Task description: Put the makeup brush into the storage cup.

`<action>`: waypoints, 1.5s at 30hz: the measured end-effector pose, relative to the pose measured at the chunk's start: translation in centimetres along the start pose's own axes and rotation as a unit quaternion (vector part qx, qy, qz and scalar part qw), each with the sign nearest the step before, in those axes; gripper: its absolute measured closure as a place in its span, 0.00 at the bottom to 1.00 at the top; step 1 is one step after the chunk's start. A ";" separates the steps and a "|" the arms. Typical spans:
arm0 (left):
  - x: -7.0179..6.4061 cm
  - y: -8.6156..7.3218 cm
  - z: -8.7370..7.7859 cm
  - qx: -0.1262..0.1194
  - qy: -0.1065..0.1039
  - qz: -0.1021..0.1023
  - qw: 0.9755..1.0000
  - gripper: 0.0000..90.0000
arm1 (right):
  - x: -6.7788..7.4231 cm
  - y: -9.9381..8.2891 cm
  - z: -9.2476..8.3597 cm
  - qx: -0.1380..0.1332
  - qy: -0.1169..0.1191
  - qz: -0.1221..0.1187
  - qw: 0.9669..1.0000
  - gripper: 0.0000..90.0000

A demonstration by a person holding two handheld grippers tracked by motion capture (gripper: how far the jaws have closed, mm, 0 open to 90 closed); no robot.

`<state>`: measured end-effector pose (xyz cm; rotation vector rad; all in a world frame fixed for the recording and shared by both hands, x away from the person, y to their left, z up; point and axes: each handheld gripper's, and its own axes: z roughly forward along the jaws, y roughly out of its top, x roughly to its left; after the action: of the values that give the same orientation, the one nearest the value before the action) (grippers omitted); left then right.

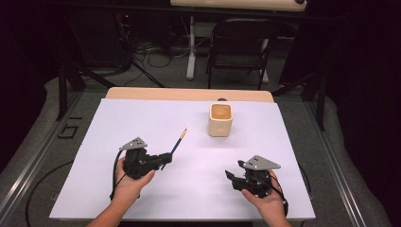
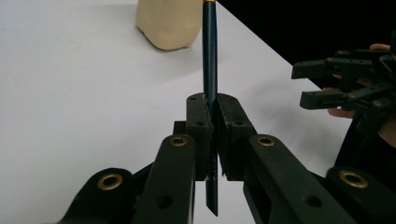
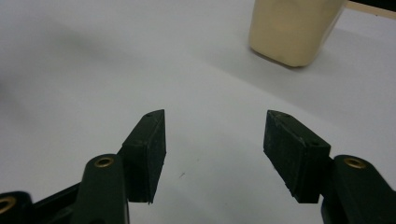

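Pencil (image 2: 209,60) in left tool (image 2: 212,116)

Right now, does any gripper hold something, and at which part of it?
The left gripper holds the dark pencil near its lower end. The right gripper is open and holds nothing.

Cup (image 1: 220,119) on table (image 1: 142,118), beyond pencil (image 1: 178,141)

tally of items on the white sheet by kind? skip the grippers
Dark blue pencil, clamped in the left gripper: 1
Cream square cup, standing upright: 1
Total: 2
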<state>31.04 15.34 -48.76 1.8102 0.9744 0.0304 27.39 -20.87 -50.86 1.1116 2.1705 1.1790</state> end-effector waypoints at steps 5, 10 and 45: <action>-0.2 0.0 0.1 0.001 -0.002 0.003 1.000 0.94 | 0.3 1.0 0.3 -0.002 0.002 -0.009 1.000 0.44; -0.2 0.0 0.1 0.001 -0.001 0.004 1.000 0.94 | 0.8 1.7 1.0 -0.002 0.001 -0.015 1.000 0.46; -0.6 -0.5 1.0 0.002 0.003 0.014 1.000 0.94 | 1.1 4.4 5.3 -0.078 0.157 0.233 0.956 0.62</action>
<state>30.73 14.28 -49.40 1.8280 0.9542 0.0498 32.30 -15.98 -50.04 1.5017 2.0414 1.8081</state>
